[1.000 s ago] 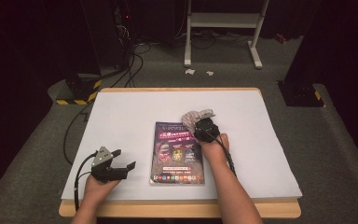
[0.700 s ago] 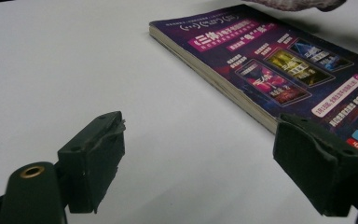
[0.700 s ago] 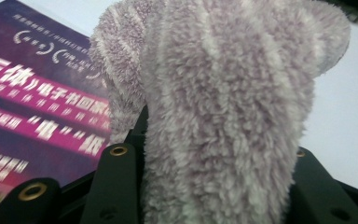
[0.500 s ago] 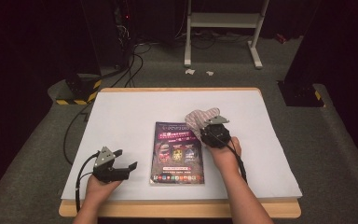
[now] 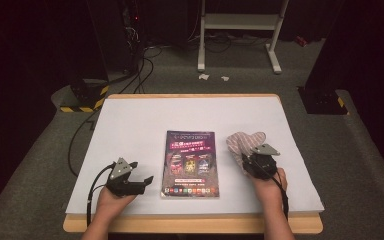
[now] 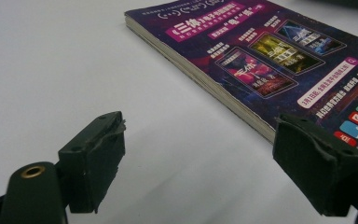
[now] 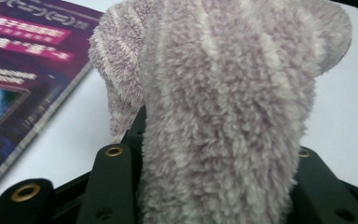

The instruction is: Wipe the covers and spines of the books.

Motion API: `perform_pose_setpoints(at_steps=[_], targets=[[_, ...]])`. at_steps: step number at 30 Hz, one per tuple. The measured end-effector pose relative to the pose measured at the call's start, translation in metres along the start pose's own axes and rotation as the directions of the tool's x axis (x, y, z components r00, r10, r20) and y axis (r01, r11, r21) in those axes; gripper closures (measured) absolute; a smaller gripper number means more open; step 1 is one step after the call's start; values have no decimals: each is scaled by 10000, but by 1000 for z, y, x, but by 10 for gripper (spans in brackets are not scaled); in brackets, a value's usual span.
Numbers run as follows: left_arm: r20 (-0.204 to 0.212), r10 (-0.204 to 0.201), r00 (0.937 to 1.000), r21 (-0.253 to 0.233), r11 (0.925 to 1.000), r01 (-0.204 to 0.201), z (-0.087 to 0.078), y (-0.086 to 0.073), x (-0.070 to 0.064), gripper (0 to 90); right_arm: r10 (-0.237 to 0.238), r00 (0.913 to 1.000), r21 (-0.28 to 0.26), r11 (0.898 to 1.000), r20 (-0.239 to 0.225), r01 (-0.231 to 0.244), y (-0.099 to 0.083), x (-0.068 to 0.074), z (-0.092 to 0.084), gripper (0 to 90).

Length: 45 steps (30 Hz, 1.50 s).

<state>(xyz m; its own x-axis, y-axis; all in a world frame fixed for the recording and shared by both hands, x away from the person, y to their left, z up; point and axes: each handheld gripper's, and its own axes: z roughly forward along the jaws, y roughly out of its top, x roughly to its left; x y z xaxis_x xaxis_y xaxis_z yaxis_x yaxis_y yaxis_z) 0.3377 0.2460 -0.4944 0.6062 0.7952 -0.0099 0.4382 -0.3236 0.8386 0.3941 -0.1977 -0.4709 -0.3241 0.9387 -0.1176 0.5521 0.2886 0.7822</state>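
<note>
Judging by how things lie, you have the fluffy striped cloth off the magazine and over bare table just to its right, so the moving looks largely done and the setting down is left. Your right gripper has the cloth bunched between its jaws, which have just been opening; whether the pads still press on it I cannot tell. Your left gripper rests wide open and empty beside the magazine's near left edge.
</note>
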Motion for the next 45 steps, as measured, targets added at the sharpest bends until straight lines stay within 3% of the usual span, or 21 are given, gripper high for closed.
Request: perform_pose_setpoints(at_steps=[3,6,11,13,18,25,32,45], targets=[[38,3,10000,-5,10000,-3,0,1,-4,171,-105,9999,94,9999,37,104,-3,-9,-4,549],[47,55,10000,115,9999,-55,2,2,-8,172,199,9998,132,9997,59,-200,-8,-19,-7,543],[185,225,9996,266,9994,-230,5,3,-17,174,207,9994,768,9968,261,-226,-18,-31,1,544],[267,271,9993,361,9990,-280,8,5,-22,173,366,9993,1271,9912,23,-366,-25,-33,9,531],[584,413,9974,553,9975,-445,12,6,-32,173,287,9995,1274,9914,121,-300,-26,-30,11,477],[658,594,9961,602,9962,-634,13,7,-37,160,401,9990,1078,9933,197,-420,-25,-29,7,395],[765,619,9951,697,9953,-672,15,7,-40,163,517,9986,354,9980,119,-521,-13,-24,-10,327],[881,641,9941,852,9938,-716,18,8,-44,174,-169,9999,-622,9979,-28,167,7,0,-35,327]])
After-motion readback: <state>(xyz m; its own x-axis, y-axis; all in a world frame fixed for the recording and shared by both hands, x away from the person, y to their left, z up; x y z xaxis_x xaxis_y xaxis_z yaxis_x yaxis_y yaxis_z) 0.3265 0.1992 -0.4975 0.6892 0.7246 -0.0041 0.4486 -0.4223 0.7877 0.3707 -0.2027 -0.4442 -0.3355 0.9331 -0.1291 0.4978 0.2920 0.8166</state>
